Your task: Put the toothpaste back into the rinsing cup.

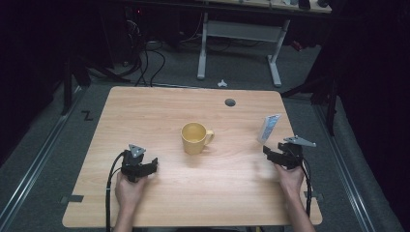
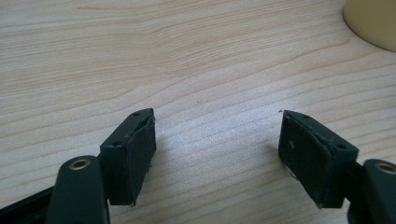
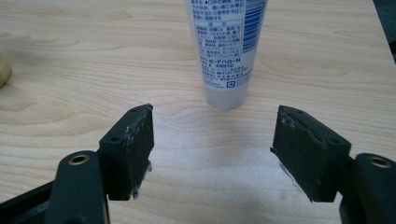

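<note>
A yellow mug [image 1: 195,137] stands upright near the middle of the wooden table [image 1: 159,104], its handle pointing right. A white tube [image 1: 269,128] with blue print stands on end near the table's right edge. In the right gripper view the tube [image 3: 226,51] rises just beyond my right gripper [image 3: 212,149], which is open with nothing between its jaws. My left gripper [image 2: 217,156] is open too, low over bare wood, and the mug's base [image 2: 371,21] shows at the upper right. From above, the left gripper [image 1: 139,166] sits left of the mug and the right gripper [image 1: 285,153] just below the tube.
A round grommet hole [image 1: 230,102] lies near the table's far edge. Beyond the table stands a white desk frame [image 1: 239,36] with cables on the dark floor. A cable trails from each gripper toward the near edge.
</note>
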`<state>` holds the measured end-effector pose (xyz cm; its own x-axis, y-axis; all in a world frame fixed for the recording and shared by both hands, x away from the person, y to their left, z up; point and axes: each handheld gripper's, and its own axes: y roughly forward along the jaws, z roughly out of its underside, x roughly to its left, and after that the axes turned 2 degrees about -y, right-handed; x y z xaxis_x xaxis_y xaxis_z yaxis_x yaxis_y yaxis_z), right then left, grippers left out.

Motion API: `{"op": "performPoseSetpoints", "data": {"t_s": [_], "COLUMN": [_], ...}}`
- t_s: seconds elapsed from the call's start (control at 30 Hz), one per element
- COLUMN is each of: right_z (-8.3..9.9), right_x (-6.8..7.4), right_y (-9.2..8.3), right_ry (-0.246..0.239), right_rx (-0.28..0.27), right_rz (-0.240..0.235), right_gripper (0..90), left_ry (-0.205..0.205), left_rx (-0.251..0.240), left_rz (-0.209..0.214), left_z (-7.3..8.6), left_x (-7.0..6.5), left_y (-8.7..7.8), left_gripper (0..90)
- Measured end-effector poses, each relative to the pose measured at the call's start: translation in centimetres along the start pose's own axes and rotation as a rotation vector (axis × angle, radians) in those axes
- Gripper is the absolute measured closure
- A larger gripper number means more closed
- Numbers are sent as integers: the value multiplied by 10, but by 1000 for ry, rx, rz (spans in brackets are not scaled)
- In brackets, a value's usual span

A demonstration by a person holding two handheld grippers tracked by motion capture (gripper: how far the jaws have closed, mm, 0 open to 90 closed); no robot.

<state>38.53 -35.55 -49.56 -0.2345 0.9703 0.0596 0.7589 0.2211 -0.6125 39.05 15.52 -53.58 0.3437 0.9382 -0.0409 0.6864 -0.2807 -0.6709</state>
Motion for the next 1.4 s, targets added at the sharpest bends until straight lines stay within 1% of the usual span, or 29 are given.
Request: {"op": "performPoseSetpoints", "data": {"t_s": [0.27,0.5,0.53,0.67,1.03,1.1,1.13,1.2,1.4], "right_z": [-5,-6,-7,-13,-24,-28,-29,-29,-29], "right_x": [-2,-4,-5,-5,-4,-4,-3,-4,-6], "right_y": [2,3,4,5,9,10,10,11,15], "right_ry": [-3,5,-4,-2,-22,-26,-20,-23,-12], "right_rx": [-14,-11,-9,-11,-11,-20,-22,-24,-15], "right_rz": [8,12,14,19,27,29,29,30,33], "right_gripper": [300,301,300,300,301,304,304,305,306], "left_ry": [-1,0,0,0,-1,-1,-1,-1,5], "left_rx": [0,0,0,0,0,1,1,0,0], "left_rz": [1,0,0,0,1,2,2,1,-2], "left_z": [0,0,0,0,0,0,0,0,0], "left_x": [0,0,0,0,0,0,0,0,0], "left_y": [0,0,0,0,0,0,0,0,0], "left_gripper": [280,279,280,280,280,279,279,279,278]}}
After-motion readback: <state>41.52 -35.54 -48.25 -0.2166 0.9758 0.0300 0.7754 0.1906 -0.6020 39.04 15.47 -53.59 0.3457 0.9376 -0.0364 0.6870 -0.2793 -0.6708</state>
